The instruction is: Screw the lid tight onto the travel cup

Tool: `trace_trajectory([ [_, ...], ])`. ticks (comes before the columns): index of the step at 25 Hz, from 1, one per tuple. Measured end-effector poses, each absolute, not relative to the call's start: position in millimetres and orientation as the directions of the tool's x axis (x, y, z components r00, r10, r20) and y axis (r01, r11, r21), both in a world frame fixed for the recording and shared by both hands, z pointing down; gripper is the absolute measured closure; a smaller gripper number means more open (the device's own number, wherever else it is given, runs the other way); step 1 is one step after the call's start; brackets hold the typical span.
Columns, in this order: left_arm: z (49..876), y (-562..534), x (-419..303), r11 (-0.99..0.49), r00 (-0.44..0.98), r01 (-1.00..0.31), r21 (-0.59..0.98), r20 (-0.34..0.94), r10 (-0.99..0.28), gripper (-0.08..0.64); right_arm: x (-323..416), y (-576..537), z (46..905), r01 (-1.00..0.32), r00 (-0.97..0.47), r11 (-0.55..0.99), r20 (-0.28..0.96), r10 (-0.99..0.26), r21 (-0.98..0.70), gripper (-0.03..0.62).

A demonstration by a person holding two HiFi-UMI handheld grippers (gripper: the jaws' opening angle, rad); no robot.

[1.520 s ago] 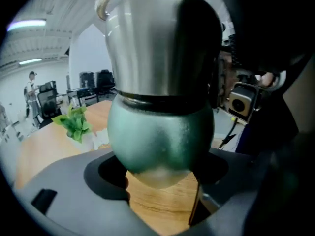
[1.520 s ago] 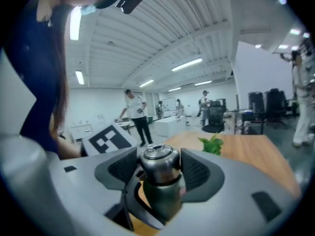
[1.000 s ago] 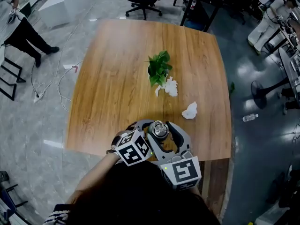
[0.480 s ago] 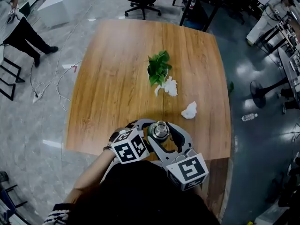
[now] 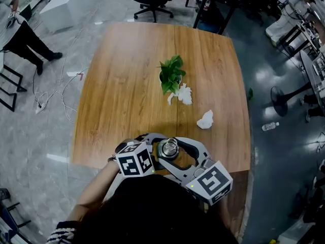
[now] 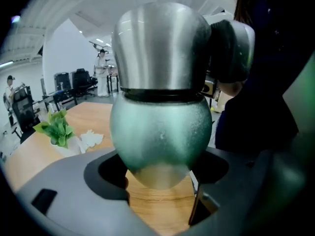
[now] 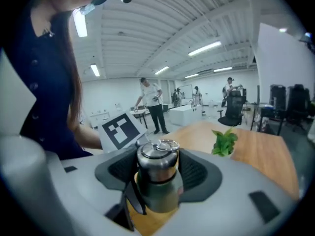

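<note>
The travel cup (image 5: 169, 148) stands at the table's near edge, green body (image 6: 160, 136) below, steel lid (image 6: 160, 48) with a ring (image 7: 167, 144) on top. My left gripper (image 5: 157, 149) comes in from the left and is shut on the cup's body, which fills its jaws (image 6: 160, 176). From the right, my right gripper (image 5: 177, 154) reaches in, its jaws closed round the cup's top at the lid (image 7: 157, 161). One of its dark pads (image 6: 229, 48) presses on the lid's side. The cup's base is hidden by the grippers.
The wooden table (image 5: 127, 85) carries a small potted plant (image 5: 171, 75) in the middle and two crumpled tissues (image 5: 184, 94) (image 5: 205, 120) to its right. The table's front edge lies just under my grippers. A person (image 5: 20, 34) stands on the floor at far left.
The right gripper's marker cube has swung to the right and a little up around the cup. The left gripper's cube has shifted slightly left. The cup has stayed in place.
</note>
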State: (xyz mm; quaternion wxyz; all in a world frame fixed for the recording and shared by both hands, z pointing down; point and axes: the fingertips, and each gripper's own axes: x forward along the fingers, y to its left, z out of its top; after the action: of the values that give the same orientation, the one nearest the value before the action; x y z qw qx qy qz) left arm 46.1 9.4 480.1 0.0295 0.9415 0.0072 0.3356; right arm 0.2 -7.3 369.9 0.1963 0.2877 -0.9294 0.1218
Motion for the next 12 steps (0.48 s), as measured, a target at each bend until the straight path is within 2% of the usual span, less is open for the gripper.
trace_trajectory([
  [5,478,-29,43,-0.956,0.736,-0.294,-0.009,0.636,-0.232,0.170,9,-31,367,-0.789,-0.587,0.613,0.357,-0.727,-0.050,0.325],
  [7,476,-32,42,-0.942,0.726,-0.334,-0.014,0.633,-0.267,0.170,9,-33,362,-0.804,-0.572,0.592,0.337,-0.748,-0.051,0.325],
  [9,475,-22,42,-0.964,0.751,-0.265,0.002,0.627,-0.205,0.170,1,-25,361,-0.747,-0.642,0.660,0.344,-0.685,-0.079,0.324],
  [12,475,6,39,-0.999,0.775,-0.029,0.014,0.632,-0.014,0.172,-9,-6,361,-0.592,-0.769,0.797,0.378,-0.516,-0.117,0.324],
])
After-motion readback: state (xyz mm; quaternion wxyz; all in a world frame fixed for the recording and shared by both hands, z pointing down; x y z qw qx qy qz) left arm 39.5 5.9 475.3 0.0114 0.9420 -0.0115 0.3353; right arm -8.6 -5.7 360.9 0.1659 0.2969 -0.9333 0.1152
